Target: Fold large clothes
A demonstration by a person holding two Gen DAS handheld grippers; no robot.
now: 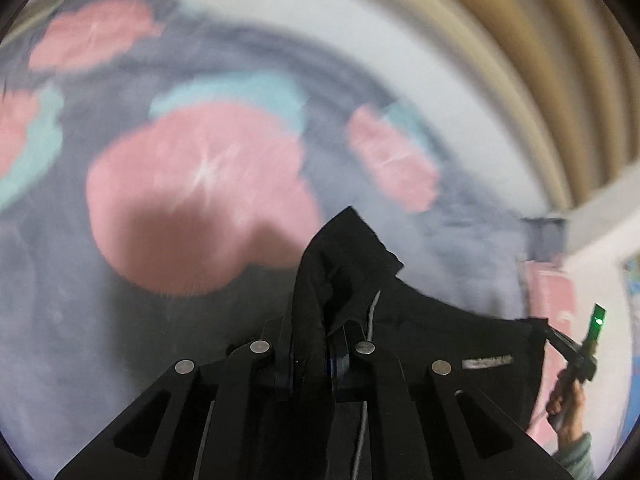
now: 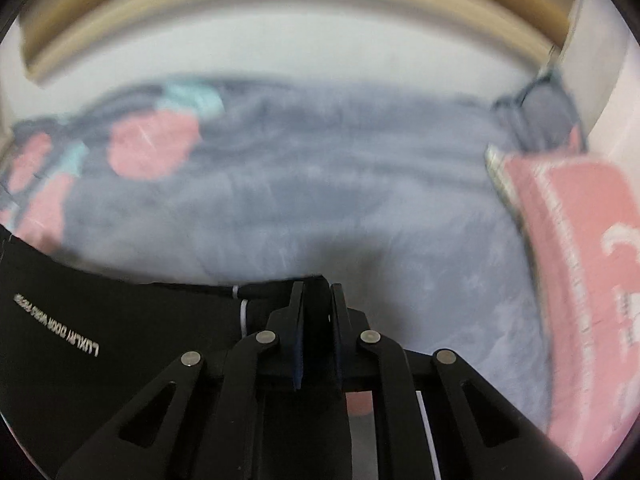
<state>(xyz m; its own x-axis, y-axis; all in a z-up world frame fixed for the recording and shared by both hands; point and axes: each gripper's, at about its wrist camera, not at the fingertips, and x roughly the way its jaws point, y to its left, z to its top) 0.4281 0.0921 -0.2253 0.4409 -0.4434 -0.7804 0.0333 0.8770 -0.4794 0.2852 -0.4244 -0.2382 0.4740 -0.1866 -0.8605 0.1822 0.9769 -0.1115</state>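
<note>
A black garment [image 1: 432,344] with a white drawstring and a small silver label hangs stretched between both grippers above a bed. My left gripper [image 1: 316,344] is shut on a bunched corner of it, which sticks up past the fingers. My right gripper [image 2: 318,300] is shut on the other edge of the black garment [image 2: 120,320], where silver lettering shows. The right gripper with the hand holding it also shows in the left wrist view [image 1: 576,356] at the far right.
Below lies a grey blanket [image 1: 100,320] with pink and teal flowers, also seen in the right wrist view [image 2: 320,184]. A pink pillow [image 2: 580,240] lies at the right. A white wall and beige curtain [image 1: 540,40] stand behind. Both views are motion-blurred.
</note>
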